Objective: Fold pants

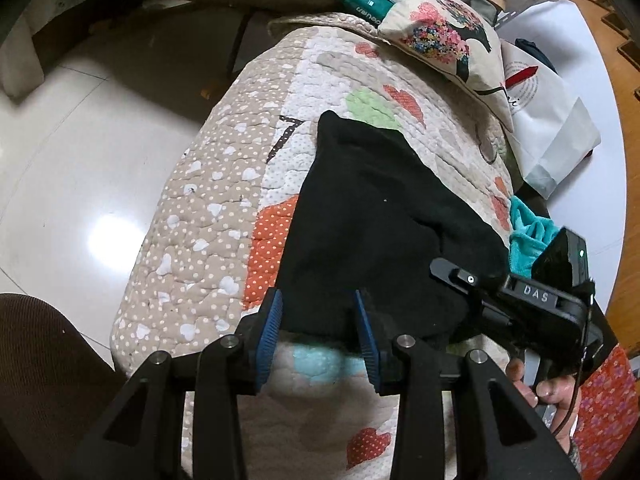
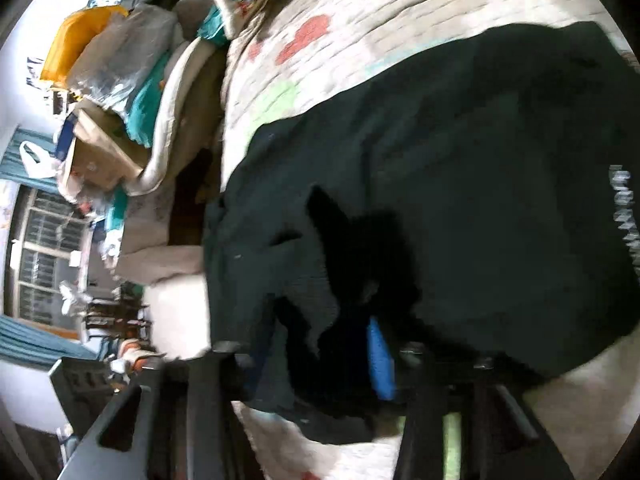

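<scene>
the black pants [image 1: 372,216] lie bunched on the quilted bed [image 1: 192,216], soft and floppy so grab an edge or hem, left gripper [image 1: 318,336] fingers clamped on the near edge, right gripper [image 2: 316,348] fingers pinching a fold of them.

we see the pants [image 1: 372,216] as matt black cloth, soft and slightly fuzzy. under them the quilt [image 1: 208,216] is stitched, puckered cotton with dotted patches. the floor [image 1: 80,128] is glossy pale tile that throws back a lamp. the left tongs [image 1: 318,336] have ribbed blue pads [image 1: 269,332], probably rubber, on matt black plastic arms with metal pins. the cushion [image 1: 448,40] looks like printed woven cloth.
</scene>
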